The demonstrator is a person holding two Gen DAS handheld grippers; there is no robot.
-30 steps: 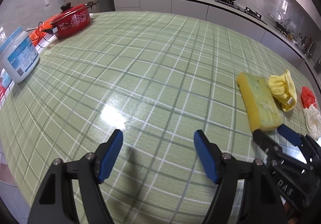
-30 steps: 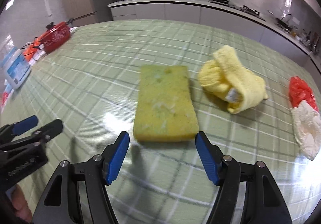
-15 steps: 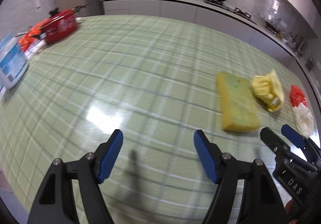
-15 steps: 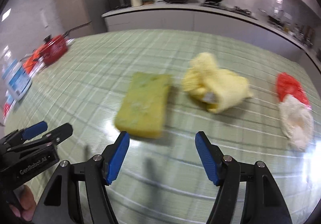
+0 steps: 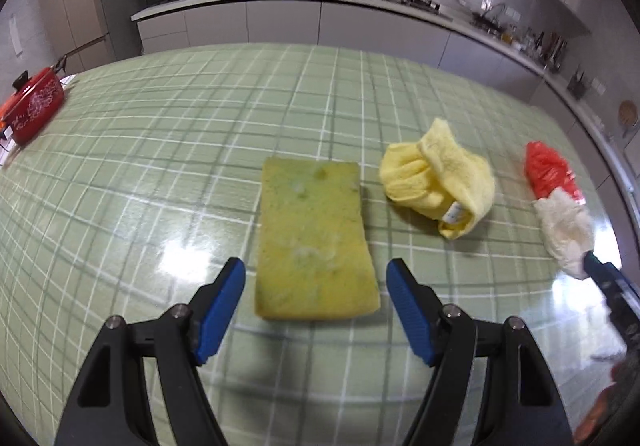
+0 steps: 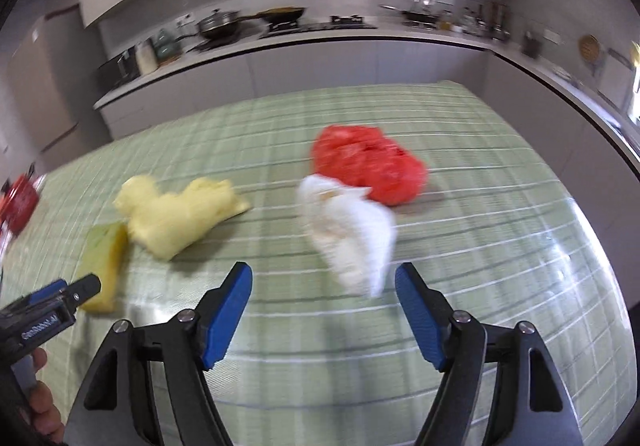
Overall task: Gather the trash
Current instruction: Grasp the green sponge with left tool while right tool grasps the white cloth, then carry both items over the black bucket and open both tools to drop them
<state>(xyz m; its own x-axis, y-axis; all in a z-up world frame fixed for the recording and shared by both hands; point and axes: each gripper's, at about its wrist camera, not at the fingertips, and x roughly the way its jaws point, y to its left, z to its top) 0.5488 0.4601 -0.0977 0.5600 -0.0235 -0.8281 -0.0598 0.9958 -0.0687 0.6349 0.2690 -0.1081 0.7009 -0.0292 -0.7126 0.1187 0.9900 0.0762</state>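
Observation:
A yellow-green sponge (image 5: 314, 242) lies flat on the green checked table, its near end between the fingers of my open left gripper (image 5: 314, 294). A crumpled yellow cloth (image 5: 440, 182) lies to its right, then a red plastic bag (image 5: 550, 174) touching a white crumpled wad (image 5: 566, 228). My right gripper (image 6: 324, 298) is open and empty, just short of the white wad (image 6: 352, 230), with the red bag (image 6: 368, 162) behind it. The yellow cloth (image 6: 176, 212) and sponge (image 6: 104, 258) show at left. The right gripper's blue tip (image 5: 600, 272) shows beside the wad.
A red pot (image 5: 34, 110) stands at the table's far left edge. A kitchen counter (image 5: 320, 2) with pans and a microwave runs behind the table. The table's right edge (image 6: 600, 230) curves close to the bag.
Both grippers have swung right. The sponge has passed from in front of the right gripper to between the left gripper's fingers. The right gripper now faces the white wad and red bag.

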